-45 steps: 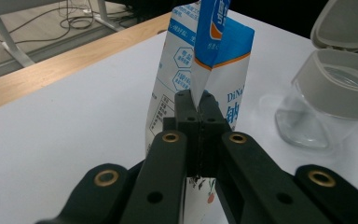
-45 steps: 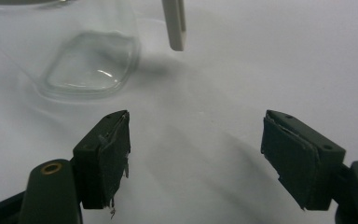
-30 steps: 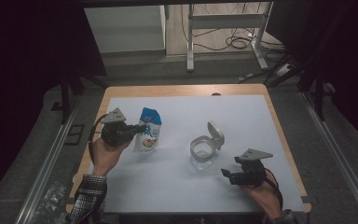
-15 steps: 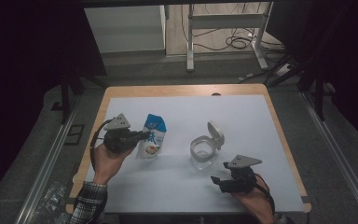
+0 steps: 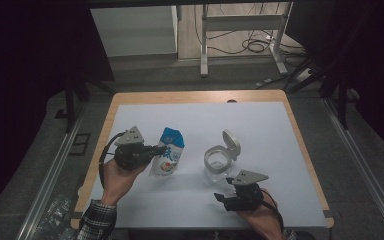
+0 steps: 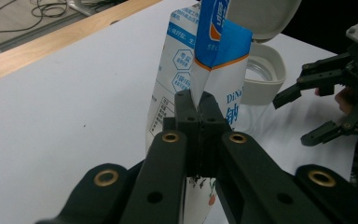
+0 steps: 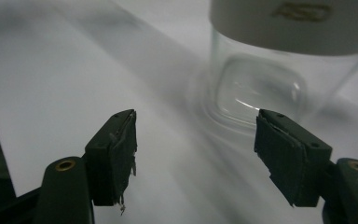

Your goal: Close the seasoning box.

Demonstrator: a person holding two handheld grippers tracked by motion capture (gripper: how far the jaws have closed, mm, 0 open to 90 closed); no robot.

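The left gripper (image 5: 160, 149) pinches a blue-and-white pouch (image 5: 168, 158) upright on the table, left of the clear lidded-open jar (image 5: 218, 162), while the right gripper (image 5: 224, 198), empty and spread though just narrowing, sits nearest the jar.

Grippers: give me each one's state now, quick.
Left gripper: shut on the blue-and-white pouch.
Right gripper: open, holding nothing, jaws just been closing, near the clear jar.

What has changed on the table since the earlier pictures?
The left hand-held gripper, shut on the pouch, carried it toward the jar. The right hand-held gripper slid left below the jar, its jaws closing slightly with nothing between them. The jar stayed put, lid open.
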